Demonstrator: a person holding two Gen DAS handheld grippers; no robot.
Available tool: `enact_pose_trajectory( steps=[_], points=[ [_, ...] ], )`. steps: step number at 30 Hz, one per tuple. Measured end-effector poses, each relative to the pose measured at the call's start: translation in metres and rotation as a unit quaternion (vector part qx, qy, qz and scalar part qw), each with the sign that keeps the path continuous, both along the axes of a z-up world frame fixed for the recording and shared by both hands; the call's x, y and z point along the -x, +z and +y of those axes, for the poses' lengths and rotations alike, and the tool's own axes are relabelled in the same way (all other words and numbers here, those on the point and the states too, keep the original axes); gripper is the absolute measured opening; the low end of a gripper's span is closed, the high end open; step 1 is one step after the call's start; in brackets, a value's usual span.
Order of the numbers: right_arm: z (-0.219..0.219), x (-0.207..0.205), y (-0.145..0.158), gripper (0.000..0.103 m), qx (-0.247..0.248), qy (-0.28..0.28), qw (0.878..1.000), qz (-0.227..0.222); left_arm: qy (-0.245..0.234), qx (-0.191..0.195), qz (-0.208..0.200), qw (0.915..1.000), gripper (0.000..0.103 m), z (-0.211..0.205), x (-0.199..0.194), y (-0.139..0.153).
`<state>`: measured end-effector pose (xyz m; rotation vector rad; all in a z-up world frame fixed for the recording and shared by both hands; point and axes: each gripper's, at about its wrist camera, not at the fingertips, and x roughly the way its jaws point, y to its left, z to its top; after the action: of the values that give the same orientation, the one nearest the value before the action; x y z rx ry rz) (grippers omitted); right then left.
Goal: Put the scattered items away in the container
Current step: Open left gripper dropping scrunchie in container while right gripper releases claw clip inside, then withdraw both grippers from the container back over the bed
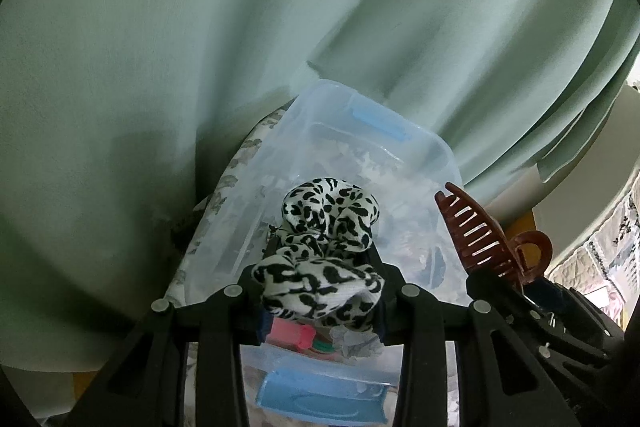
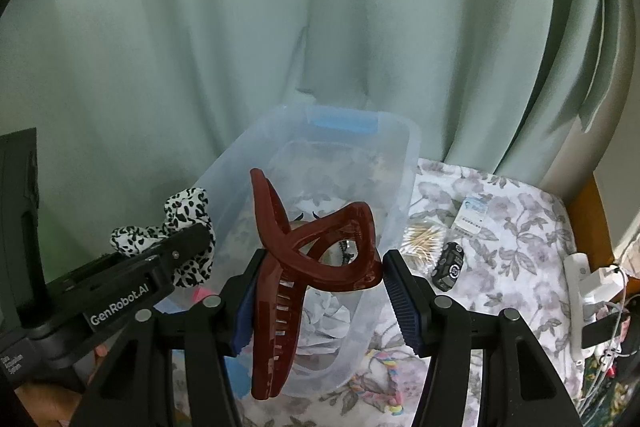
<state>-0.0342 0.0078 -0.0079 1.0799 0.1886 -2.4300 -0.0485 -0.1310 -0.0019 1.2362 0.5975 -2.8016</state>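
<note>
Here, the left gripper [image 1: 320, 287] was clamped on a black-and-white leopard-print scrunchie [image 1: 324, 227], the fabric bunched between its pads and bulging forward past the fingertips. In the left wrist view the scrunchie hung directly above the open translucent plastic container [image 1: 436, 155], whose far blue latch [image 1: 378, 125] lay beyond it and whose near blue latch [image 1: 320, 397] showed below the gripper. A pink item [image 1: 290, 335] and a crumpled pale item [image 1: 354, 341] already lay inside, at the near end.

The right gripper [image 2: 316, 291] held a dark red claw hair clip [image 2: 296, 267]. Its left pad pressed on the toothed body, while the looped handle end reached to, or just short of, the right pad; contact on that side could not be confirmed. The clip's long axis ran roughly upright, with the teeth pointing down toward the container interior. It sat over the container's near right portion, just inside the rim.

Both grippers pointed steeply downward at the container, side by side and close together, the left one slightly nearer the container's left wall. The coming move appeared to turn on vertical clearance alone: each item was already above the opening, so release looked feasible without further sideways travel.

To the right, on the floral bedspread [image 2: 520, 227], a bundle of toothpicks [image 2: 424, 241], a small white packet [image 2: 474, 215] and a black car key fob [image 2: 448, 263] remained outside the container.
</note>
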Motion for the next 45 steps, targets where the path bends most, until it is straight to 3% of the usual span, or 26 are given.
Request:
enact_pose_trajectory(
  steps=[6, 18, 23, 30, 31, 45],
  points=[
    [-0.008, 0.007, -0.010, 0.061, -0.010, 0.007, 1.000, -0.011, 0.001, -0.003, -0.010, 0.9999, 0.040, -0.003, 0.006, -0.008],
    [-0.010, 0.015, -0.023, 0.061, -0.027, 0.001, 0.999, -0.029, 0.001, -0.020, -0.025, 0.9995, 0.066, -0.005, 0.017, -0.018],
    [-0.009, 0.014, -0.024, 0.063, -0.031, 0.003, 0.999, -0.029, 0.002, -0.016, -0.028, 0.9995, 0.066, -0.004, 0.020, -0.020],
    [-0.006, 0.009, -0.019, 0.072, -0.025, 0.003, 0.999, -0.021, 0.006, -0.011, -0.025, 0.9996, 0.071, -0.003, 0.013, -0.015],
    [-0.006, 0.008, -0.018, 0.073, -0.025, 0.003, 1.000, -0.019, 0.007, -0.011, -0.024, 0.9996, 0.075, -0.003, 0.012, -0.013],
    [0.006, -0.006, -0.005, 0.073, -0.020, -0.002, 1.000, -0.007, 0.013, 0.010, -0.011, 0.9998, 0.082, 0.004, -0.002, 0.007]
  ],
)
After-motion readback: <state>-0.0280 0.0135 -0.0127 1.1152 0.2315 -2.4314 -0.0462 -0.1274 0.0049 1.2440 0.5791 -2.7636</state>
